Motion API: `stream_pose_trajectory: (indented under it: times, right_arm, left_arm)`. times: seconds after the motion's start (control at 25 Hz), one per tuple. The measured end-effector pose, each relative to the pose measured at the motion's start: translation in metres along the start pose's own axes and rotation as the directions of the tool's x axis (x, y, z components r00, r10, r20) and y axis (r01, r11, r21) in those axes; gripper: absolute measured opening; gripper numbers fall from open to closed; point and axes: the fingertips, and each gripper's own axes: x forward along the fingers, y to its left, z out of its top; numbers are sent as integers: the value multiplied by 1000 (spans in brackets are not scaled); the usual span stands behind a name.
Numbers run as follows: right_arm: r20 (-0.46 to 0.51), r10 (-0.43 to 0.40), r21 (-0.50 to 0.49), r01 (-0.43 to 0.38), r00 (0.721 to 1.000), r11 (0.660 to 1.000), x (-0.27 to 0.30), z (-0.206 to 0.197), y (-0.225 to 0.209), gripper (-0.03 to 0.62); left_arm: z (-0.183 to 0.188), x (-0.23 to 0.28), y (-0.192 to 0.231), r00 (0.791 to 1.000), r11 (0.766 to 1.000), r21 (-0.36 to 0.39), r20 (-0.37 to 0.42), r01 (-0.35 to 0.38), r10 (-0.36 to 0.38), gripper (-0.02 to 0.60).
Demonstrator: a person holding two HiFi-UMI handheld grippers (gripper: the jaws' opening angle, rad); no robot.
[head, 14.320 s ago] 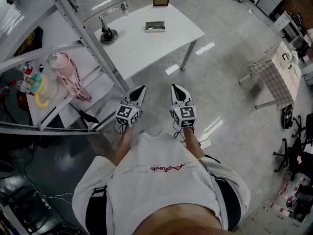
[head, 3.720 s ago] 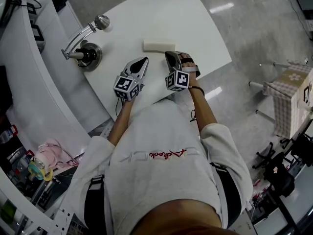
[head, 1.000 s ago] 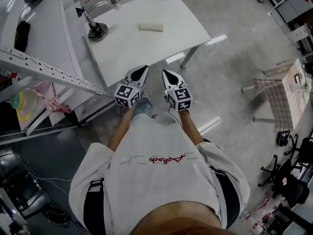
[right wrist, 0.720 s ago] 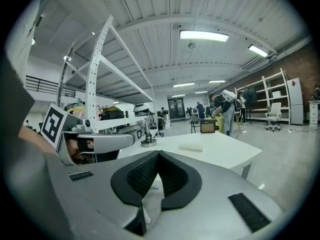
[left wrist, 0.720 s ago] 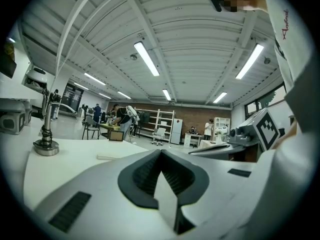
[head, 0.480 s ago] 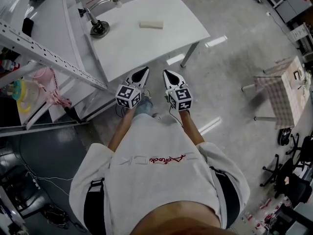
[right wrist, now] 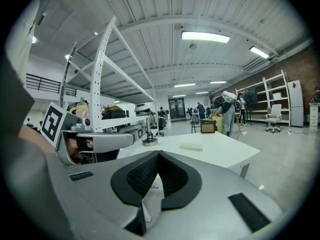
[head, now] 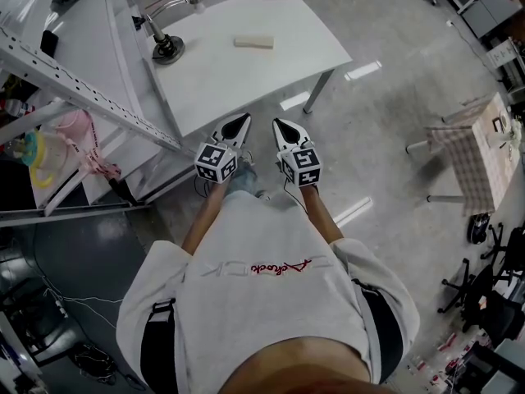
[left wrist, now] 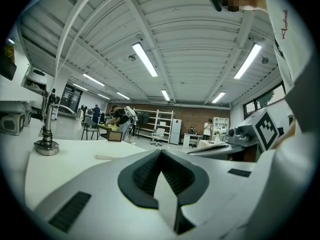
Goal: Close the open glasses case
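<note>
We hold the left tool (head: 239, 121) and the right tool (head: 281, 127) side by side before the body, each with its jaws pressed together on nothing. The glasses case (head: 253, 42) lies flat on the white counter (head: 246, 80), well apart from both tools, and its lid looks down. We judge the closing done; nothing seems left.

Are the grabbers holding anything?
No, nothing. The left gripper and right gripper are both shut and empty; the glasses case lies on the white table, apart from them.
</note>
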Motion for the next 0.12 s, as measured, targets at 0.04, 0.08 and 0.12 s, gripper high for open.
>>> stream_pose_trajectory:
  times: [0.04,0.08,0.12]
  right_arm:
    - [0,-2,-1,2,1000,1000,0,0,0,17]
    - [-1,-2,-2,2,1000,1000,-1,0,0,17]
    - [-2,-3,-3,3,1000,1000,-1,0,1,17]
  left_arm:
    - [0,0,0,1000,1000,-1,0,1,-1,26]
    - [1,-1,0,1000,1000,-2,1,2,-2,26]
    - [1,-1,0,1000,1000,-4,2,3,-3,26]
